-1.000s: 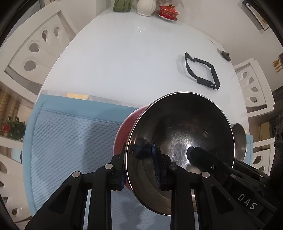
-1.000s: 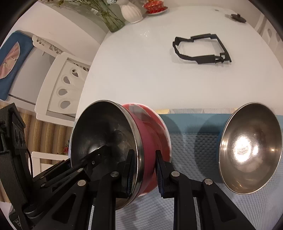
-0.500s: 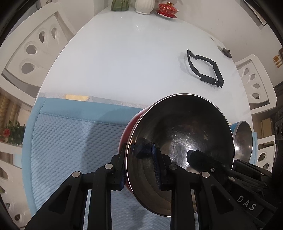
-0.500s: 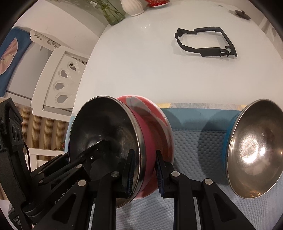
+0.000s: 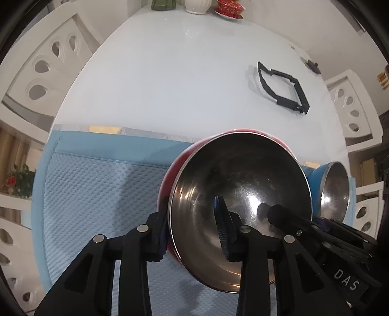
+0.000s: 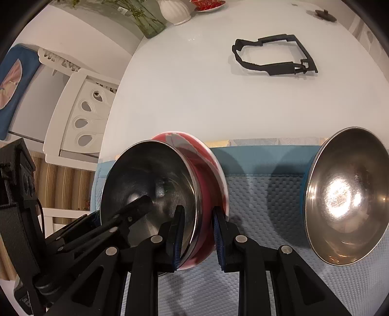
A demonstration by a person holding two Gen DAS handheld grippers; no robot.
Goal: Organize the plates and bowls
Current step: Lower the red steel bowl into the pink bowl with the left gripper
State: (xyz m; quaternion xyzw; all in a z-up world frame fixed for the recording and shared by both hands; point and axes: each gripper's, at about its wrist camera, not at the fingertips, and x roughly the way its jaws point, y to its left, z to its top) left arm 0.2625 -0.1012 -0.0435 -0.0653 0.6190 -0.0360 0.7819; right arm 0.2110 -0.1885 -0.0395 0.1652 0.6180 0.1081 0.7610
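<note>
A red bowl (image 5: 240, 177) with a steel inside hangs tilted over the blue mat (image 5: 97, 194), its mouth turned towards the left gripper. My left gripper (image 5: 192, 231) straddles its near rim, one finger outside and one inside. Its jaws are opening and the inner pad stands off the wall. My right gripper (image 6: 197, 233) is shut on the opposite rim of the red bowl (image 6: 209, 175). A second bowl (image 6: 345, 194), blue outside and steel inside, rests on the mat to the right; it also shows in the left wrist view as the blue bowl (image 5: 335, 192).
The mat lies at the near edge of a white oval table (image 5: 182, 73). A black plastic frame (image 6: 274, 56) lies further back. A white vase (image 6: 175, 9) and a red cup stand at the far end. White chairs (image 5: 46, 63) flank the table.
The left gripper's jaws have spread a little around the red bowl's rim. The right gripper and the bowl have kept their place.
</note>
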